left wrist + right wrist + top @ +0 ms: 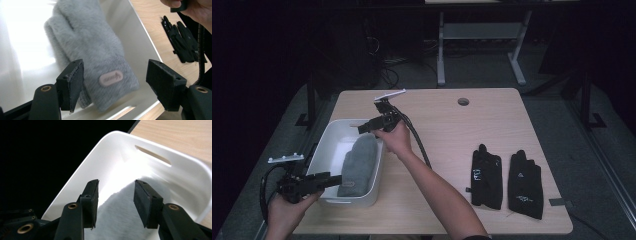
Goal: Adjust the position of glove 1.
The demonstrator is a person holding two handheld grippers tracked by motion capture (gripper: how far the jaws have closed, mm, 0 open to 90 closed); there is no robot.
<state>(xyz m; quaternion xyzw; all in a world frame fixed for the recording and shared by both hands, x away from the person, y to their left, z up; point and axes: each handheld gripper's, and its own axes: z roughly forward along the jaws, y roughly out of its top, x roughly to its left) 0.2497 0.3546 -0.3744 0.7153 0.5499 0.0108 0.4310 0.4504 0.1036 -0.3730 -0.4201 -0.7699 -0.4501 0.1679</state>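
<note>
My left tongs (113, 82) hang released at the near end of the white plastic bin (324, 150); my right tongs (116, 202) hang released over its far end. Inside lies the fluffy grey knitted glove (87, 50), long axis running away from me, cuff toward my left tongs, probably the nearer pair.

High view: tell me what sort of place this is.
Probably a lab or workshop set up for recording, not a home. A plain wooden table with a cable hole stands on grey carpet, another metal desk frame sits behind, and cables lie on the floor.
</note>
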